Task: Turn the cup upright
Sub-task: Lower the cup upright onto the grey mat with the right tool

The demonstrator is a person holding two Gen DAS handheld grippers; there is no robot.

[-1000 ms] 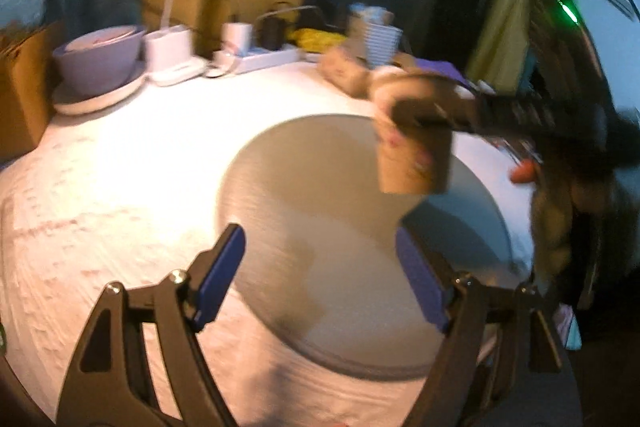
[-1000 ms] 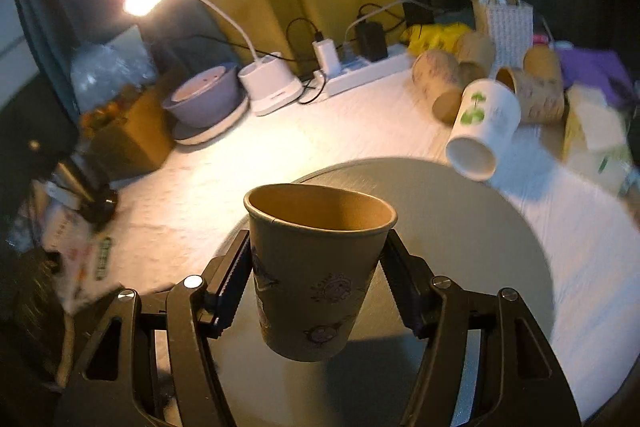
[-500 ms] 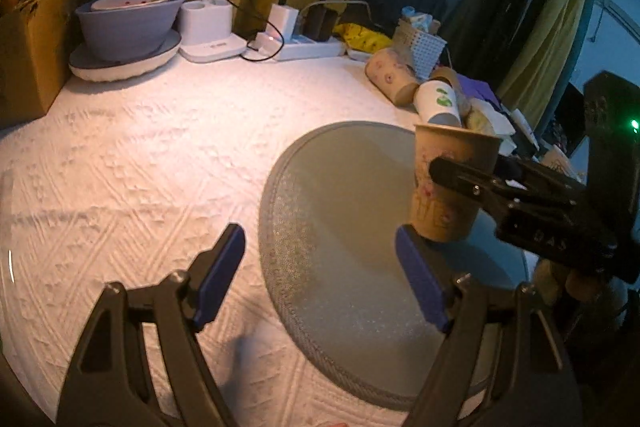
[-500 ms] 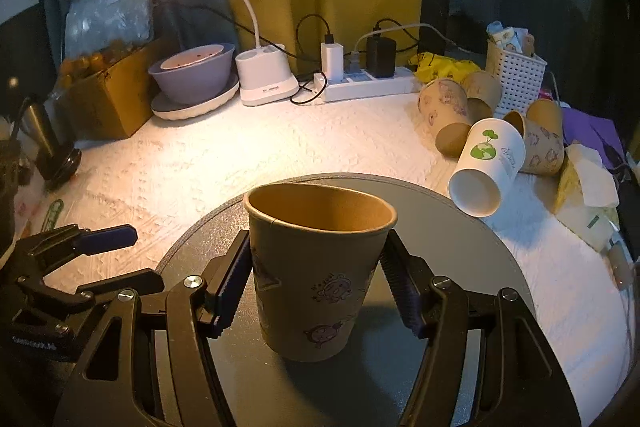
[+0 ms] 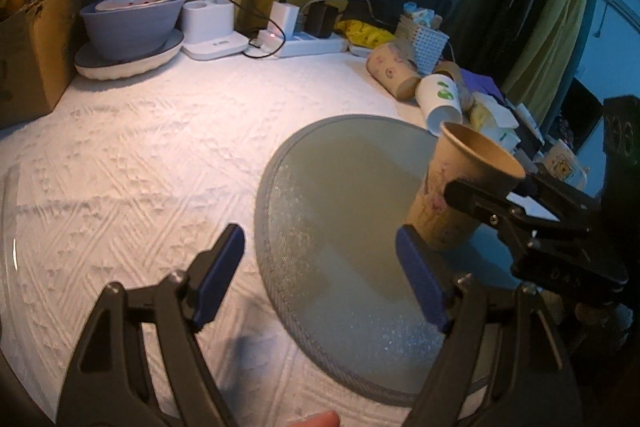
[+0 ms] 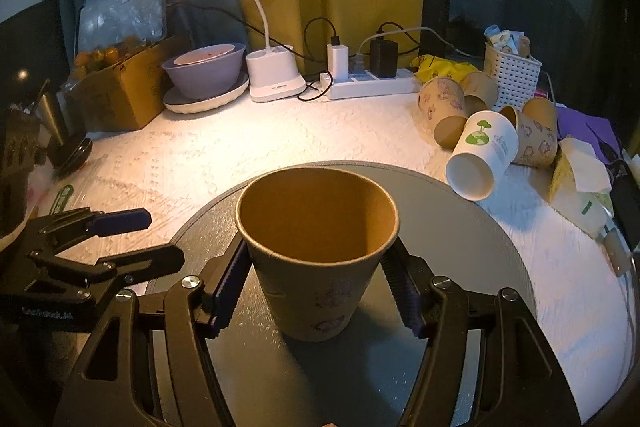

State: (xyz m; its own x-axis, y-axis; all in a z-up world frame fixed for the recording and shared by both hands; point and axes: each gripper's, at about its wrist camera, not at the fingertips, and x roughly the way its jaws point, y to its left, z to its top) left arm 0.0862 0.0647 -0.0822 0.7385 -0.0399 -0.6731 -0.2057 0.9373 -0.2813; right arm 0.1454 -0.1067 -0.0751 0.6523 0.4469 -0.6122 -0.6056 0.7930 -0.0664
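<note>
Since half a second ago the cup has sunk lower between the right gripper jaws, its base now seemingly on the round mat. Its long axis stands vertical, mouth up, with the pads closed against its sides. Spread wide and empty, the left gripper hangs left of the cup, farther off.

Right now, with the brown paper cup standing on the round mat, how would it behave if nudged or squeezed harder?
The brown paper cup looks empty, so probably light and easy to tip. Its thin wall would likely dent under the right gripper. Its narrow base on the round mat suggests limited stability.
</note>
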